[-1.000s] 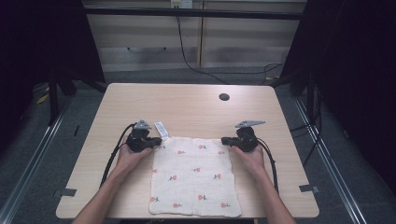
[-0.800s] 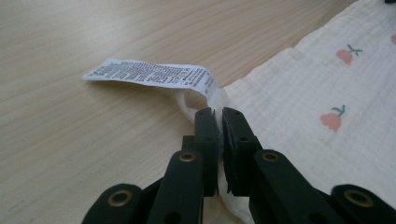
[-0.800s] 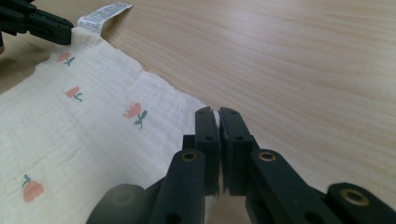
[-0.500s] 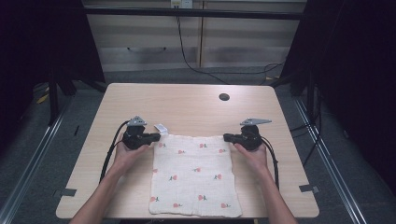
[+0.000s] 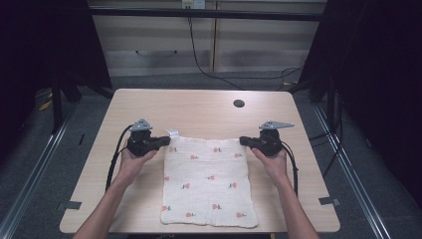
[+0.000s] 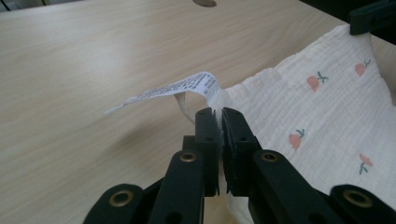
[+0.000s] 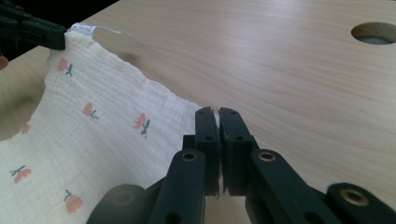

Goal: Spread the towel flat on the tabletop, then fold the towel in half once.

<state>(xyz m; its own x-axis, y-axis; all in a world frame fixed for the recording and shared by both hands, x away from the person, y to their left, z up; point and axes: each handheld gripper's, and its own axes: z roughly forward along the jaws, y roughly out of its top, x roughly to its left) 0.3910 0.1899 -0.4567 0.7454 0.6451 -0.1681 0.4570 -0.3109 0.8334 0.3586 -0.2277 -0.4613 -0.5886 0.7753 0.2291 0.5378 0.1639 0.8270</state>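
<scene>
**Cream cloth pinned at both far corners**

Cream crinkled muslin cloth with small red flower prints [image 5: 207, 180] lies flat on the pale wooden table [image 5: 199, 112], its near edge at the table's front. From my remote seat I see my left gripper [image 5: 166, 142] with its jaws pressed together on the far left corner, just beside the white printed care label [image 6: 175, 89] that curls up over the wood. My right gripper [image 5: 244, 141] has its jaws closed on the far right corner; the pinched fabric there is hidden between the black pads. A round cable hole [image 5: 239, 103] sits well beyond. Label print is too small to read.
</scene>
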